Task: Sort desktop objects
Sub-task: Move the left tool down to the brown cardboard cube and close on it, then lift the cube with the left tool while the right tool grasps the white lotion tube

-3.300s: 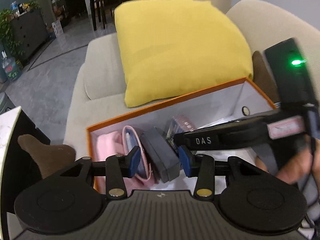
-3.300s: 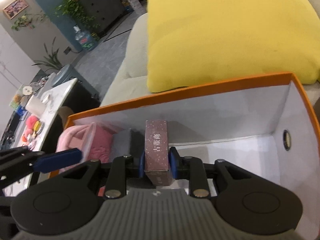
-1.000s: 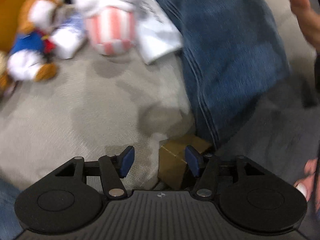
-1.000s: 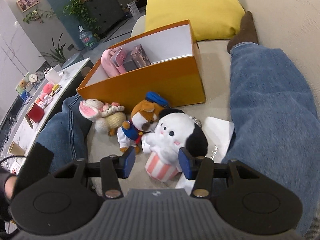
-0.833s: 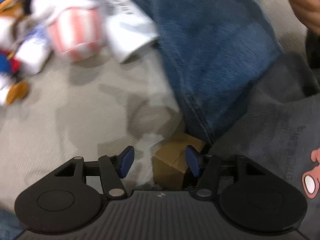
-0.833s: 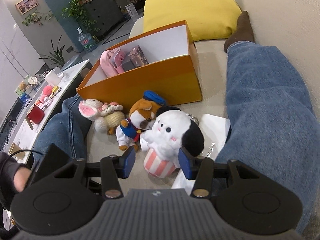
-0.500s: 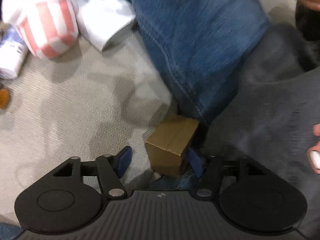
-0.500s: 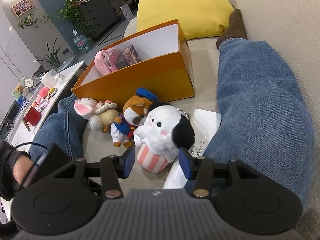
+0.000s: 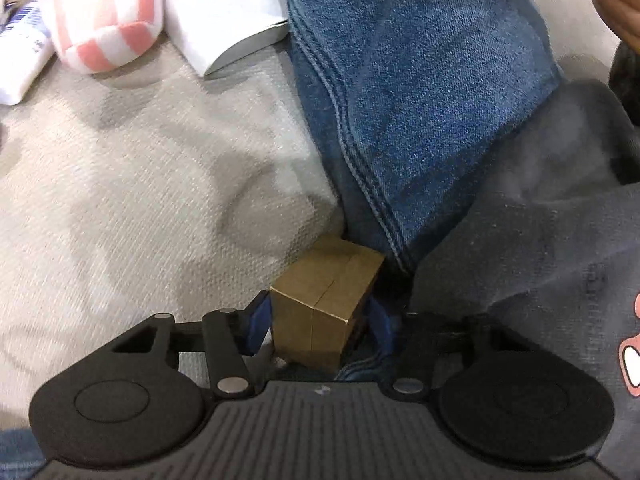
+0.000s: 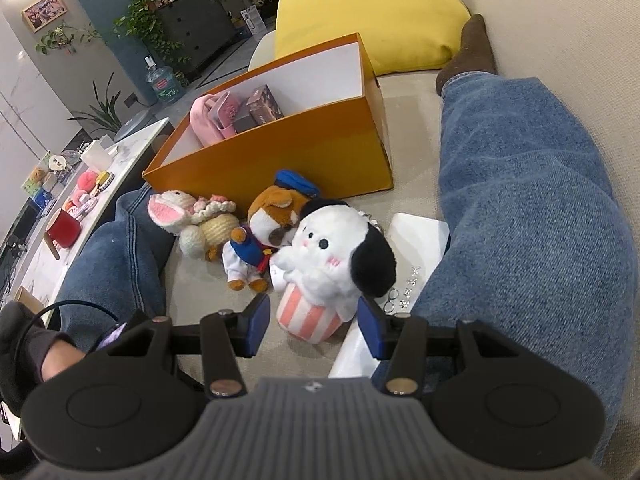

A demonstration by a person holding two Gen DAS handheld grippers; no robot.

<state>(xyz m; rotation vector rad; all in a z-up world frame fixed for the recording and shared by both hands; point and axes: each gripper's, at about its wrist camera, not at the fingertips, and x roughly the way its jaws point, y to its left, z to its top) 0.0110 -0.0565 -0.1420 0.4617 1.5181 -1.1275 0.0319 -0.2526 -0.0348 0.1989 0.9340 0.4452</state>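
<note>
Two grippers: left gripper (image 9: 316, 322) straddles small cardboard box (image 9: 326, 306), jaws not closed; right gripper (image 10: 312, 326) open.
Handling: light, rigid; squeeze flat sides.

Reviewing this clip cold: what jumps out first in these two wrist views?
In the right wrist view, the orange box on the sofa, with a yellow cushion behind it and three plush toys in front; the white dog plush sits just ahead of the open right gripper. In the left wrist view, the left gripper brackets a small brown cardboard box wedged against a jeans-clad leg.
</note>
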